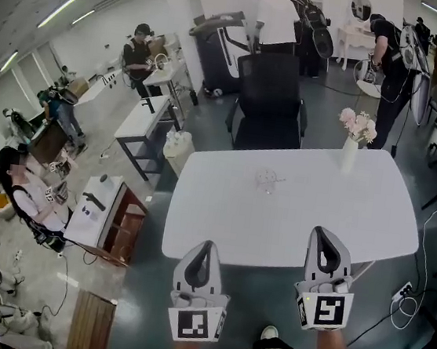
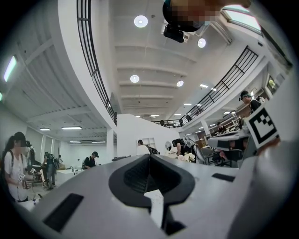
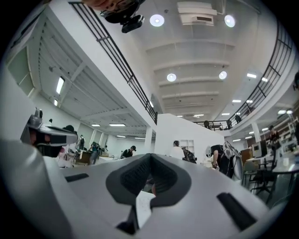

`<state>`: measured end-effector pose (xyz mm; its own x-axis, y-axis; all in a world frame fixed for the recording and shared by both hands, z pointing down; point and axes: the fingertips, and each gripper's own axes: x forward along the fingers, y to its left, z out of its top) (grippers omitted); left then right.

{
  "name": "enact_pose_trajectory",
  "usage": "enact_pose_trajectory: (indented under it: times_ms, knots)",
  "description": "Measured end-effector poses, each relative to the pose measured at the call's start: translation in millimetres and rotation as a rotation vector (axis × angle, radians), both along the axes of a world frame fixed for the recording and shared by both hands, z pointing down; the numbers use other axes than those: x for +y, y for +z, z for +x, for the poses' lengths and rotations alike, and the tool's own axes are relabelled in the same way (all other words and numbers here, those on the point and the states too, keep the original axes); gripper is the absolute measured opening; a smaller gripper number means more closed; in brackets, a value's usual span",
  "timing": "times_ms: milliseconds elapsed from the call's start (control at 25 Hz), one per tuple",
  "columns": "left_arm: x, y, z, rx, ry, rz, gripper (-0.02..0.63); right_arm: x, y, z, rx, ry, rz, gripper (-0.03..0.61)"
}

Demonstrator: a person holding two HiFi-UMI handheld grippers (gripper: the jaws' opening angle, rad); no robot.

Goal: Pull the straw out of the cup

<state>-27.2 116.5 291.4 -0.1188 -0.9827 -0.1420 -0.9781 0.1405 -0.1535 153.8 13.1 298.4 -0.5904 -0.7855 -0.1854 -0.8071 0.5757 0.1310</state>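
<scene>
Large open hall, grey floor, railed mezzanine overhead in both gripper views; one white counter (image 1: 219,233) at centre of the head view. Two grippers, one per hand, held side by side on outstretched forearms at the counter's near edge, both pointing roughly level toward its far side. Left gripper (image 1: 208,246): tips over the floor just short of the near edge, jaws pressed together, nothing between them; the left gripper view confirms this (image 2: 149,156), pads meeting at the tip. Right gripper (image 1: 323,233): tips over the near edge of the counter, slightly further forward than the left; jaws likewise closed on nothing, confirmed in the right gripper view (image 3: 150,156). One marker cube on each: left (image 1: 195,323), right (image 1: 322,309). Neither gripper touches anything on the counter. One clear cup (image 1: 266,179) stands upright near the middle of the counter, well apart from both grippers and between their lines of pointing; the straw is too small to make out with confidence. One white vase (image 1: 349,153) with pale pink flowers stands at the far right part of the counter, apart from the cup. One black office chair (image 1: 269,101) is drawn up behind the far edge. At least five people stand or sit around the hall beyond, all away from the counter.
</scene>
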Motion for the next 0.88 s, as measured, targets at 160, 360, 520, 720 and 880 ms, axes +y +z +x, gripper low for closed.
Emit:
enact_pose_trajectory:
  times_ms: [160, 360, 520, 720, 880]
  knots:
    - [-38, 8, 6, 0.010, -0.015, -0.017, 0.006, -35, 9, 7, 0.019, 0.007, 0.014, 0.002]
    - [-70, 18, 11, 0.003, -0.025, -0.047, 0.006, -69, 26, 10, 0.021, -0.006, -0.032, 0.002]
    - [-90, 23, 0, 0.002, -0.029, -0.054, 0.006, -92, 29, 1, 0.042, 0.000, -0.037, 0.002]
    - [-120, 35, -24, 0.006, -0.025, -0.053, 0.006, -119, 38, -21, 0.056, 0.006, -0.040, 0.002]
    - [-147, 36, -59, 0.009, 0.004, -0.055, 0.006, -140, 46, -53, 0.117, 0.037, -0.067, 0.002]
